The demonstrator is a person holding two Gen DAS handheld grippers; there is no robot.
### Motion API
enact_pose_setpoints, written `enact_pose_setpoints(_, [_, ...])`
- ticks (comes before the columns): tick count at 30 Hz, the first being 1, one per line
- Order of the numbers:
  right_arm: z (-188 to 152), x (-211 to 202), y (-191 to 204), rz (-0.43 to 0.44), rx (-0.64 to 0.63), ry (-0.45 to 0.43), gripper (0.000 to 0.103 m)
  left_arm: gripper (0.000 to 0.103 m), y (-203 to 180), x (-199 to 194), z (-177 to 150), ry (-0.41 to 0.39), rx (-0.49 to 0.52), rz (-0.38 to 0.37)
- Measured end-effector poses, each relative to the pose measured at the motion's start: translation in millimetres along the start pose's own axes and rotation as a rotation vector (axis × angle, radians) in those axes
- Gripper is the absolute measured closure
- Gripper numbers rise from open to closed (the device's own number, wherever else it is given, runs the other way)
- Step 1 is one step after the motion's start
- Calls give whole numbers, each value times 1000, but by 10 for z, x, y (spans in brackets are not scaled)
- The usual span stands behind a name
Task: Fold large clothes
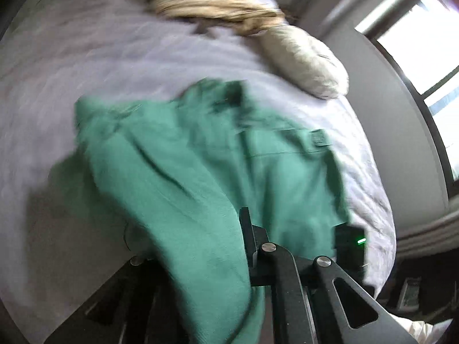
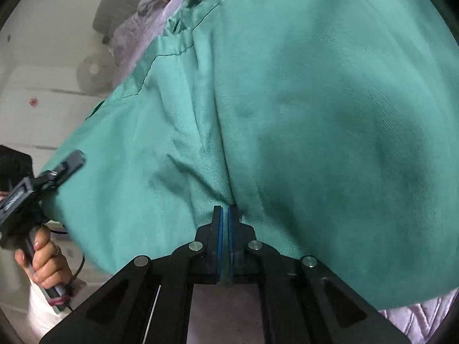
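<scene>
A large green garment [image 1: 200,154] lies partly on the bed and rises toward both grippers. In the left wrist view my left gripper [image 1: 223,229] is shut on a fold of it. The cloth drapes over one finger and hides it, while the other finger [image 1: 246,229] shows. The right wrist view is mostly filled by the green garment [image 2: 315,100], which hangs from my right gripper [image 2: 225,215]. Its blue pads [image 2: 219,229] are pressed together on a pinch of fabric. At the left edge my left gripper [image 2: 71,163] clamps the cloth's other end, held by a person's hand [image 2: 47,258].
The bed has a lilac quilted cover [image 1: 114,71]. A fluffy cream blanket [image 1: 218,0] and a pale pillow [image 1: 312,63] lie at its far side. A bright window [image 1: 424,66] and a grey wall stand to the right. A black unit with a green light [image 1: 351,238] shows past the cloth.
</scene>
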State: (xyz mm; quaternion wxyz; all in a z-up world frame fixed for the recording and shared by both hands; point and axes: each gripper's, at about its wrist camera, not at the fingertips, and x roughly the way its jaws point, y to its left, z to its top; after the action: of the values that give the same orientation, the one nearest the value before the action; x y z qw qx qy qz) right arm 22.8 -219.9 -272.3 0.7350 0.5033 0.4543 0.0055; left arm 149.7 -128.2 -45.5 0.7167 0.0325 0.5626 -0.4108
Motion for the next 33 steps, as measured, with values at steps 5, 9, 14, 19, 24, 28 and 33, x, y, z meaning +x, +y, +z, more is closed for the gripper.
enact_pose_setpoints(5, [-8,-366,-112,110,19,-41,98,90,-845,352,225,15,130,0])
enact_pose_setpoints(9, [16,-948,-509,140,78,-176,97,90,-1514,951,203,59,286,82])
enact_pose_setpoints(14, [38,-1179,-1163,170,227,-214,95,90,-2079,1728,-39,147,446,196])
enact_pose_setpoints(19, [-27,-1135,-1447,272,319,-227,97,60,-2258,1888,-212,143,500,273])
enact_pose_setpoints(24, [68,-1082,-1510,286,325,-212,97,38,-2374,1602,-185,88,467,135])
enact_pose_setpoints(28, [129,-1212,-1554,283,323,-198,96,38,-2177,1233,-84,7,367,72])
enact_pose_setpoints(33, [282,-1441,-1411,304,322,-218,74,38,-1730,807,80,-112,268,170])
